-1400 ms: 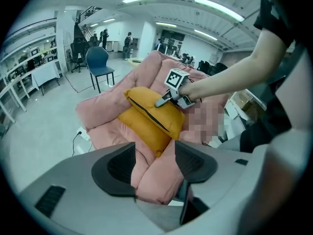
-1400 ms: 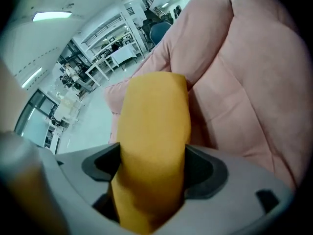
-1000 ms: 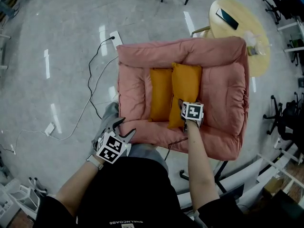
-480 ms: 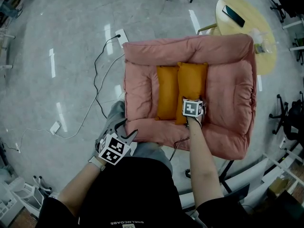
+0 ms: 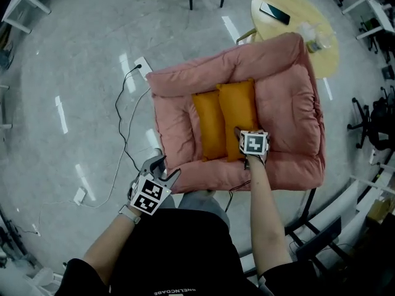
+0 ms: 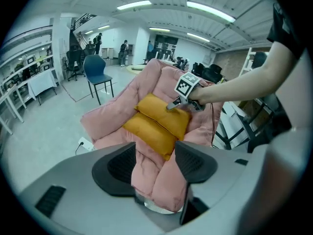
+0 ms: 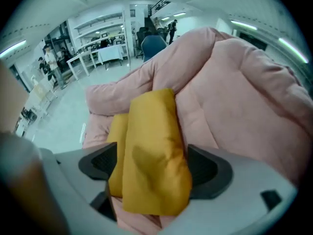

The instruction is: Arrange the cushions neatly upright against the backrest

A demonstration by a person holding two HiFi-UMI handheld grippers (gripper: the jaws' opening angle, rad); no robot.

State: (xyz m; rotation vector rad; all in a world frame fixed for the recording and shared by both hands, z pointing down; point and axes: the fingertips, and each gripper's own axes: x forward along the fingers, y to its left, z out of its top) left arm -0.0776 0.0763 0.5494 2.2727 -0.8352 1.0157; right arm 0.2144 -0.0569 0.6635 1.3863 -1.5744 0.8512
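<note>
— So where are the two mustard-orange fabric cushions sitting?

— Both are resting in the puffy pink padded lounge chair (image 5: 290, 122), side by side and touching along their long edges. The left-hand cushion (image 5: 208, 125) and the right-hand cushion (image 5: 237, 111) are sloping up from the seat, with their far ends reaching the backrest. The left gripper view is showing the same pair (image 6: 156, 119) leaning into the pink chair.

— And what is the right gripper doing?

— The right gripper (image 5: 242, 134) is reaching over the chair's front edge at the near end of the right-hand cushion. In its own view that cushion (image 7: 151, 146) is filling the gap between the jaws, and the jaws are opening. The pads are standing wide on either side of the fabric and are not visibly squeezing it. The left-hand cushion (image 7: 116, 126) is showing just beside it.

— Is the left gripper taking part?

— No, the left gripper (image 5: 164, 167) is hovering off the chair's front left corner, above the glossy grey floor (image 5: 74, 54). Its jaws are standing apart, holding nothing; the pink padding seen between them is lying further off.

— Is anything else lying around the chair?

— Behind the backrest a round pale wooden table (image 5: 308, 54) is carrying a black phone (image 5: 274, 13). To the chair's left, a white power strip (image 5: 143, 67) is lying on the floor, with a black cable (image 5: 119, 119) trailing from it.
</note>
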